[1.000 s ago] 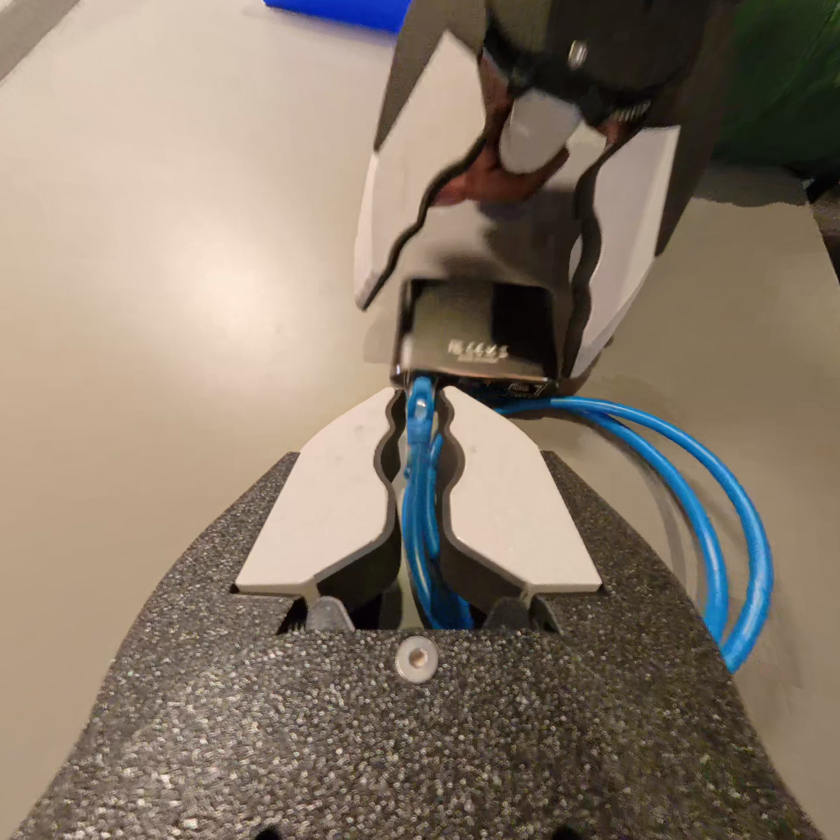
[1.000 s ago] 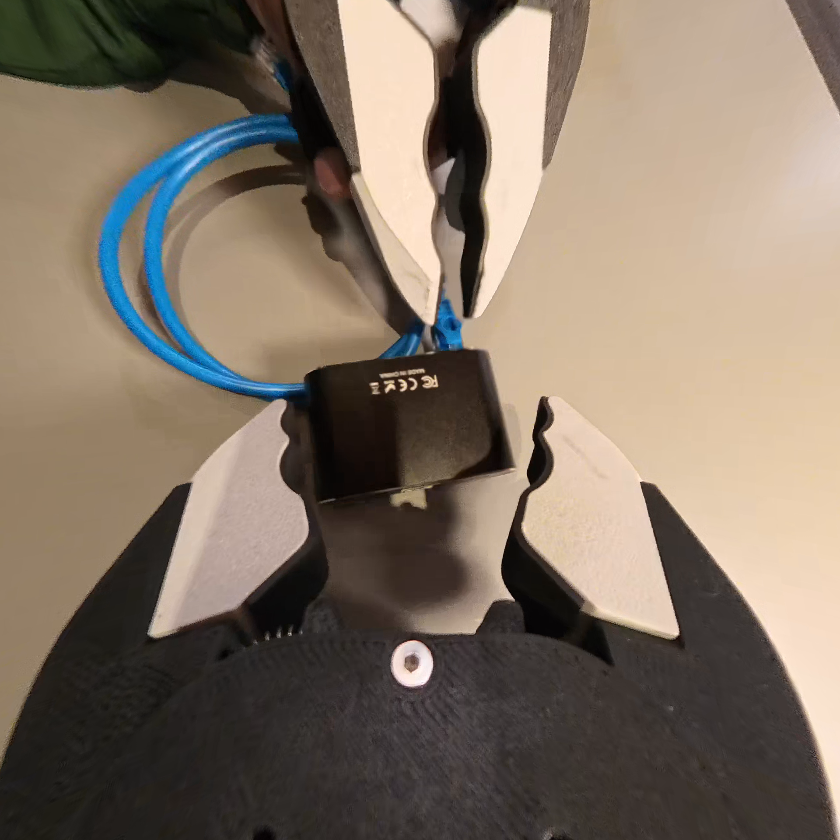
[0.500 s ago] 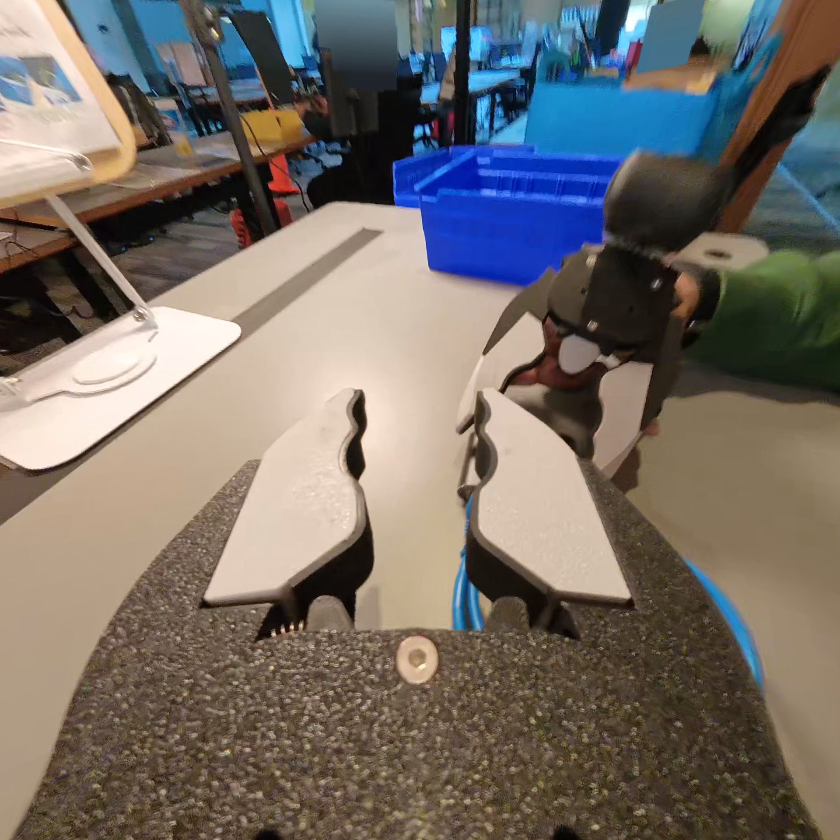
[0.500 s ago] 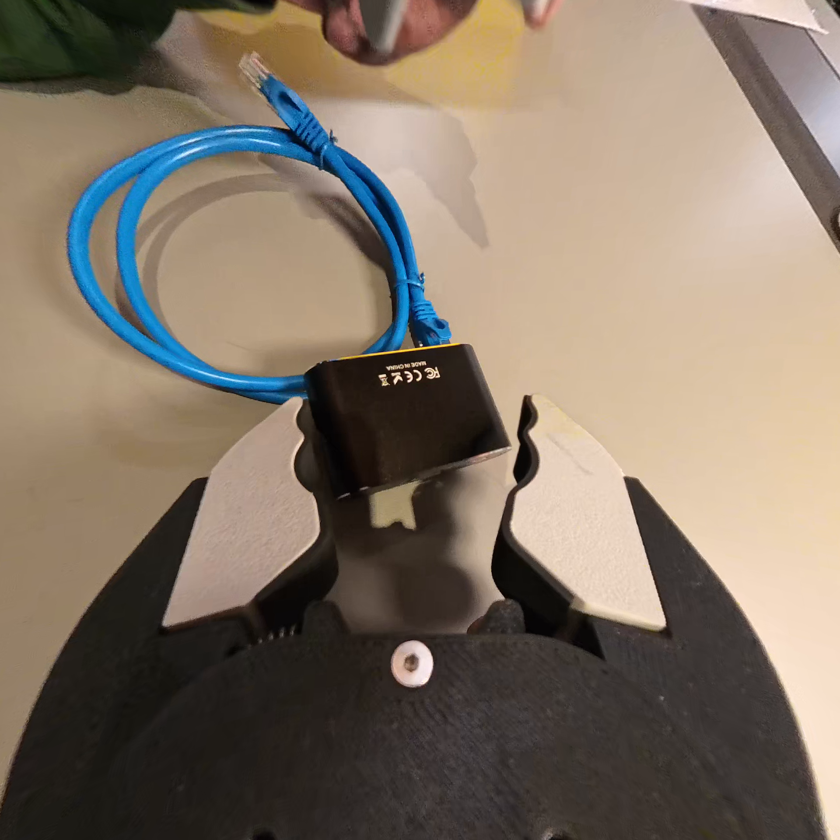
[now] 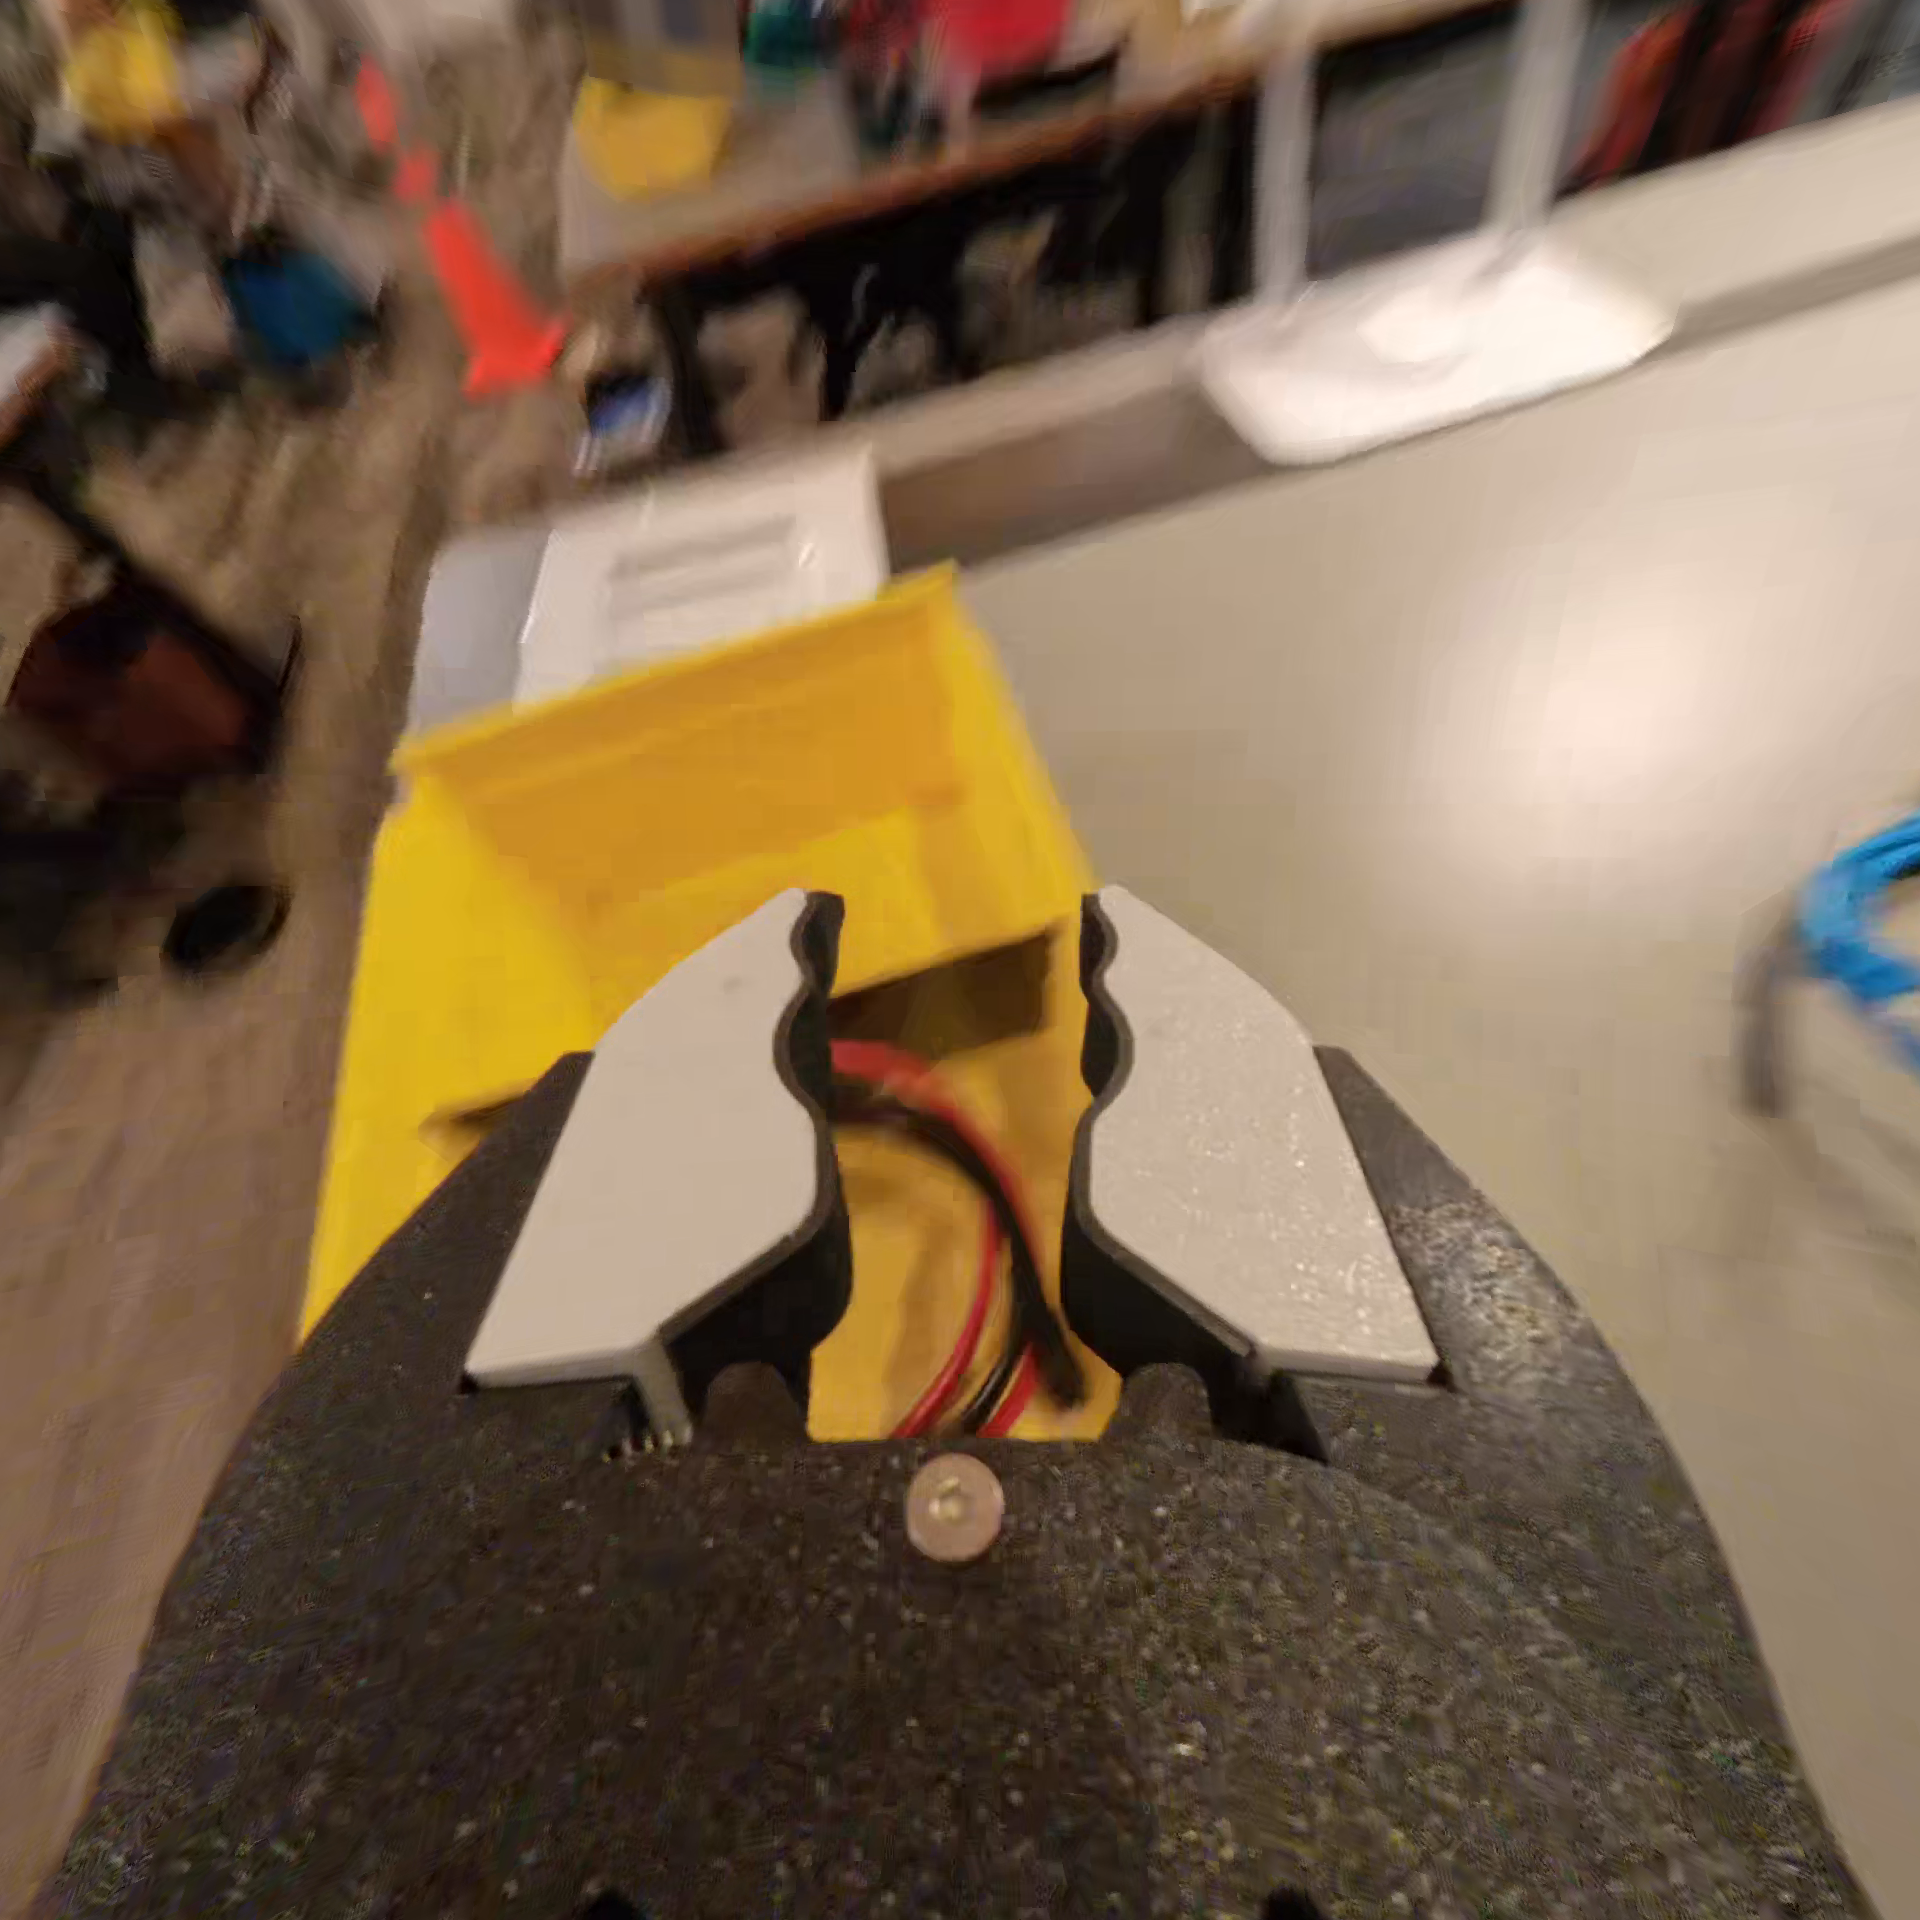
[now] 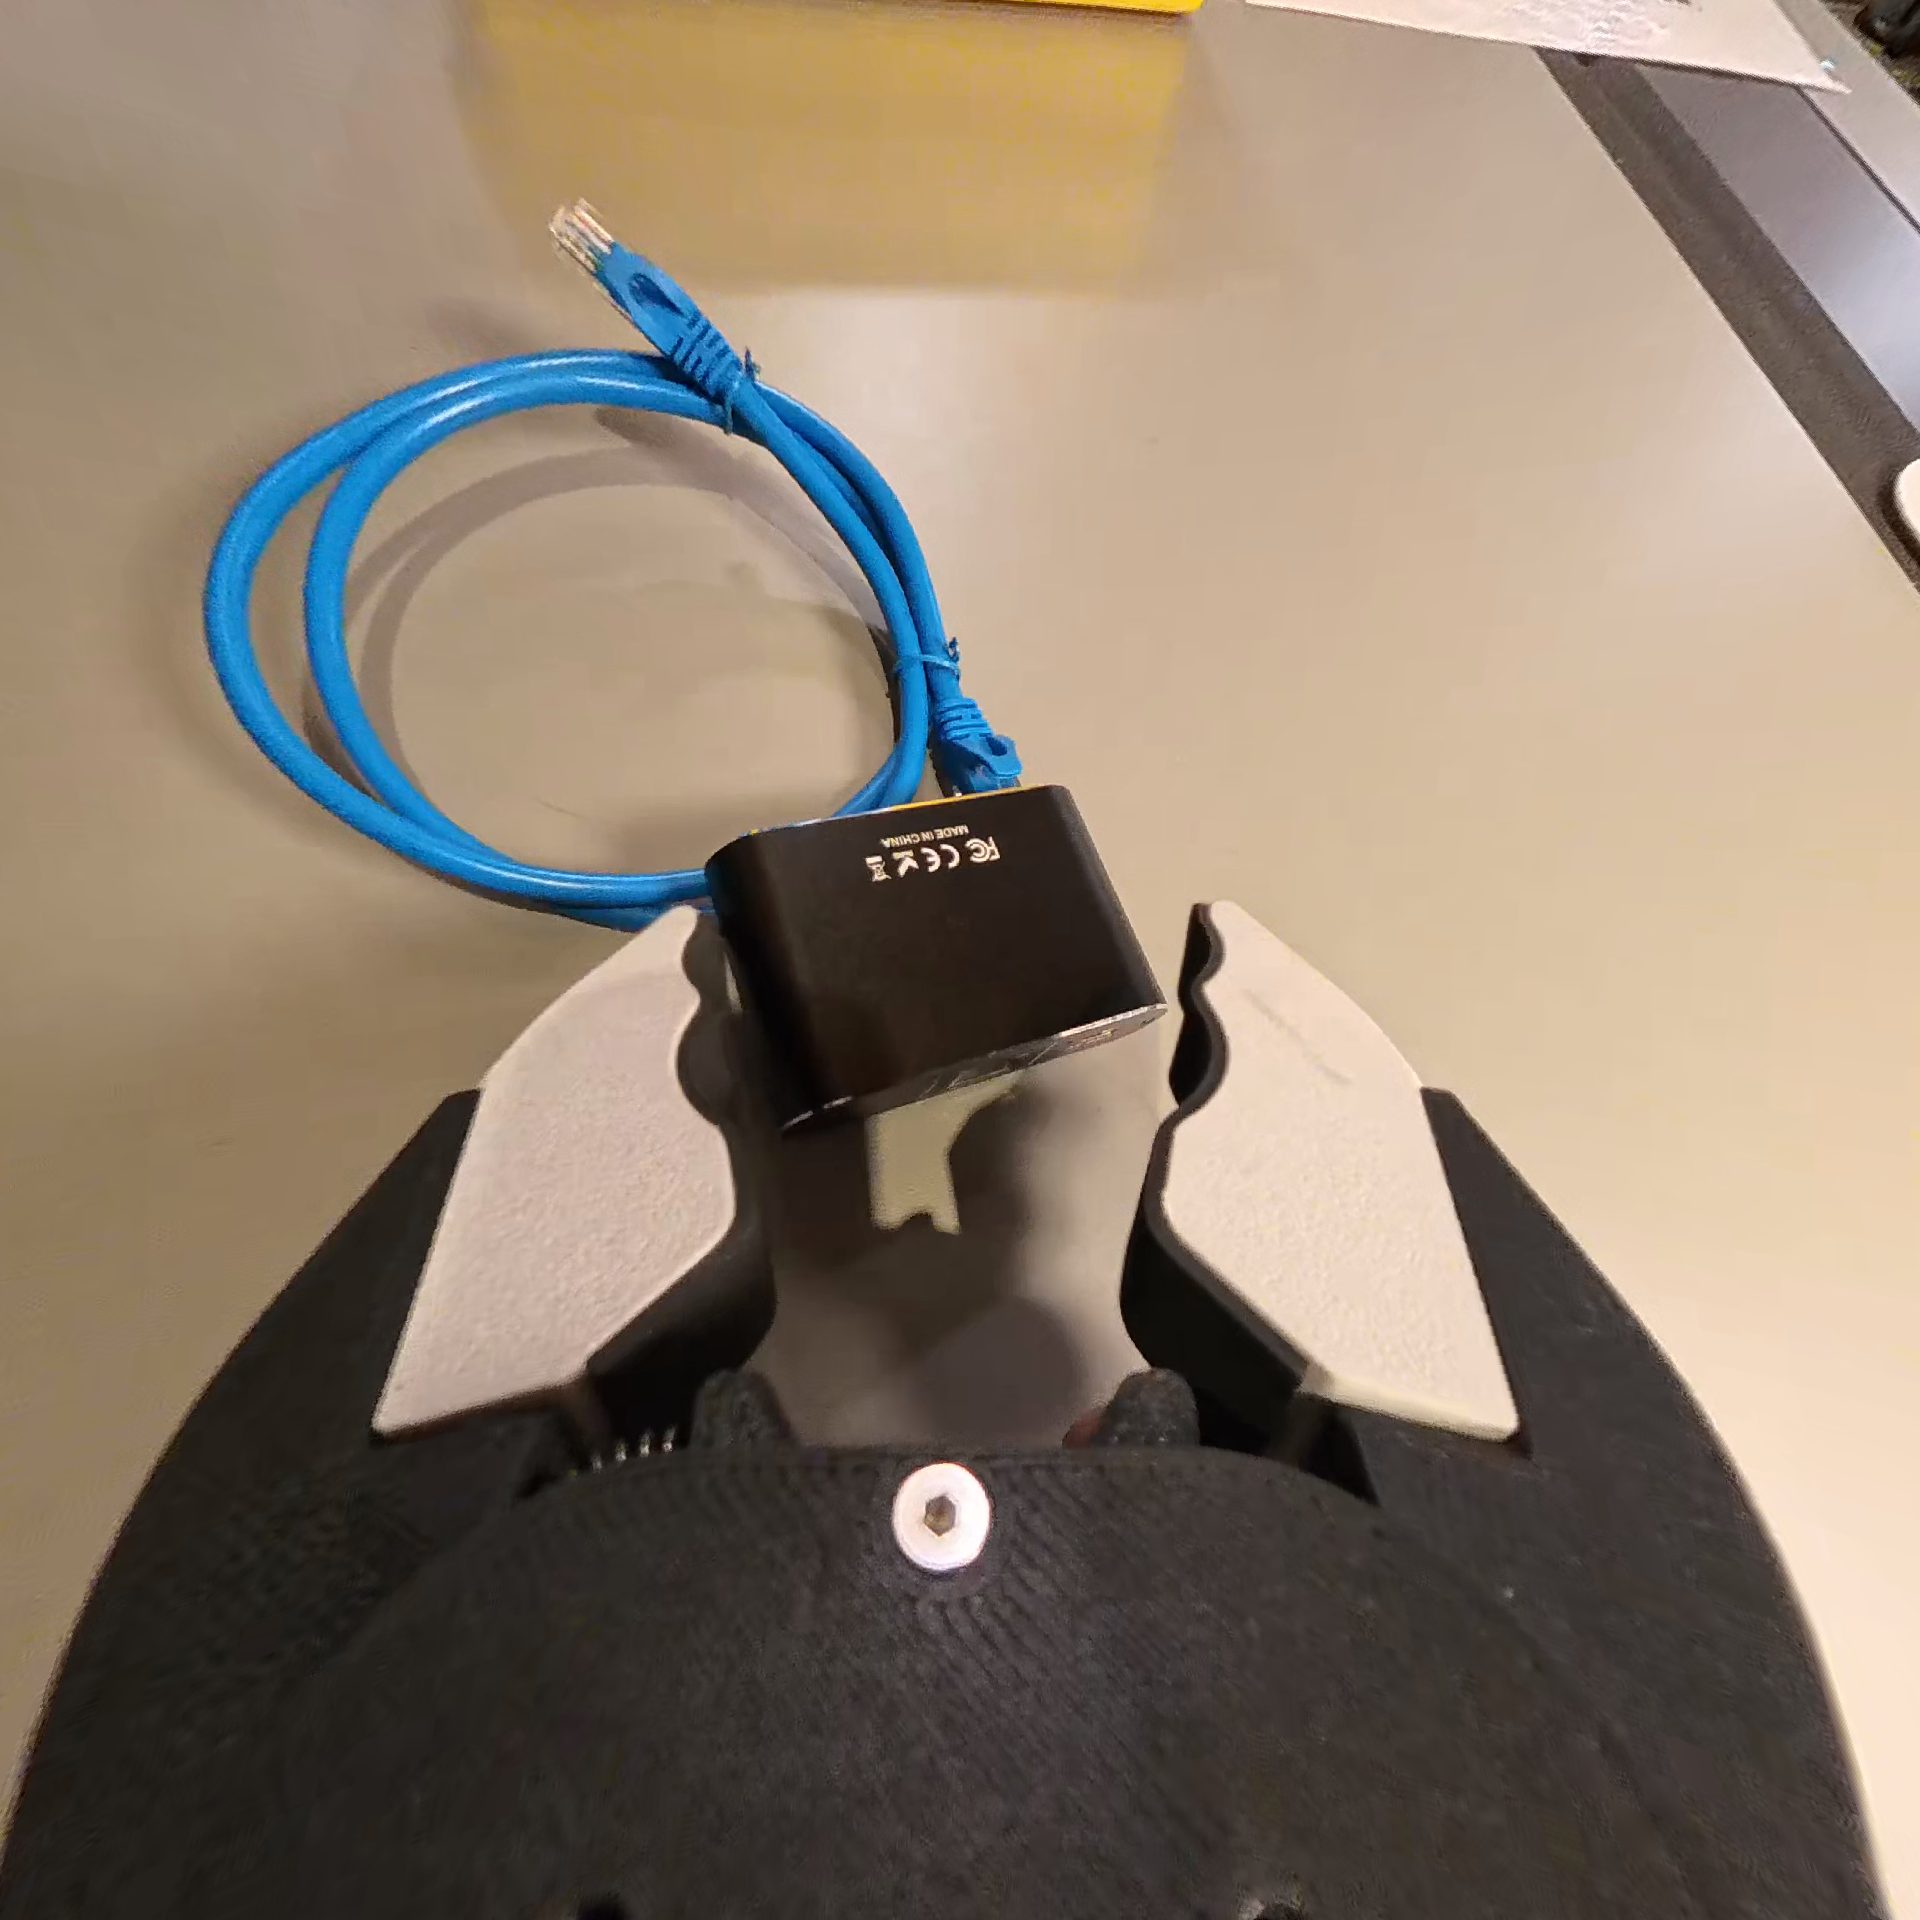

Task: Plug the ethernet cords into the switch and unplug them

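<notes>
Right hand-held gripper (image 6: pixel 945 935) released around black switch (image 6: pixel 935 956) | left hand-held gripper (image 5: pixel 956 935) released over yellow bin (image 5: pixel 707 790)

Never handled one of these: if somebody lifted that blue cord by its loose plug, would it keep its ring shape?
Probably mostly. The blue cord is bound by thin ties in two spots, so the coil should hang together but sag. Its other end seems plugged into the black switch, which looks small and may get dragged along.

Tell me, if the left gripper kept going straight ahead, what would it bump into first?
Probably the yellow bin. The open left gripper points right into it, with red and black wires lying below the fingers. The picture is blurry, so depth is uncertain.
</notes>
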`<state>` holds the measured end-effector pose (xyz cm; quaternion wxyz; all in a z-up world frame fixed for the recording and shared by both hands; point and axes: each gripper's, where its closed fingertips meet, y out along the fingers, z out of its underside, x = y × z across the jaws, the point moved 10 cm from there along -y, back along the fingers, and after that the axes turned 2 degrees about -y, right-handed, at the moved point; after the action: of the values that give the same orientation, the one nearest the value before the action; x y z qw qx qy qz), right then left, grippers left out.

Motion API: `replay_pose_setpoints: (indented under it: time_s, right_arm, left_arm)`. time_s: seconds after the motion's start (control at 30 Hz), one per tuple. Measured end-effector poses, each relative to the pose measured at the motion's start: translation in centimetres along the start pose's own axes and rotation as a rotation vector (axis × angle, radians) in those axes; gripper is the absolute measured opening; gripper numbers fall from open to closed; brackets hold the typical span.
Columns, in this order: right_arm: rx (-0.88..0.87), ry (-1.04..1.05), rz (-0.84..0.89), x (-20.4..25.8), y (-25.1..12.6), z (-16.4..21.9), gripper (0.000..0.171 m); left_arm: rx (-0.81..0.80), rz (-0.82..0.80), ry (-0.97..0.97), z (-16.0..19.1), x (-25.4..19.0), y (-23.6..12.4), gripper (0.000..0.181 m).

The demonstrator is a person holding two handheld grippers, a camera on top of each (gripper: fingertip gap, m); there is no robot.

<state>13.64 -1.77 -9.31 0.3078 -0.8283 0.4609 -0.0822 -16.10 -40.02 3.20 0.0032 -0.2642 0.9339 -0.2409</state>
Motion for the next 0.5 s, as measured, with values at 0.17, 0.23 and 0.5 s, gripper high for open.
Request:
replay_pose_setpoints:
  time_s: [0.17,0.23,0.5]
  right_arm:
    - [0.004,0.009,0.022,0.0,-0.1,0.1,0.085]
    - [0.002,0.007,0.030,0.0,-0.1,0.1,0.085]
    - [0.001,0.000,0.037,0.1,-0.1,0.1,0.084]
  left_arm:
    - [0.246,0.172,-0.377,4.1,3.4,2.0,0.045]
    - [0.282,0.160,-0.473,4.9,3.9,2.8,0.050]
    - [0.340,0.127,-0.583,6.6,5.4,3.9,0.060]
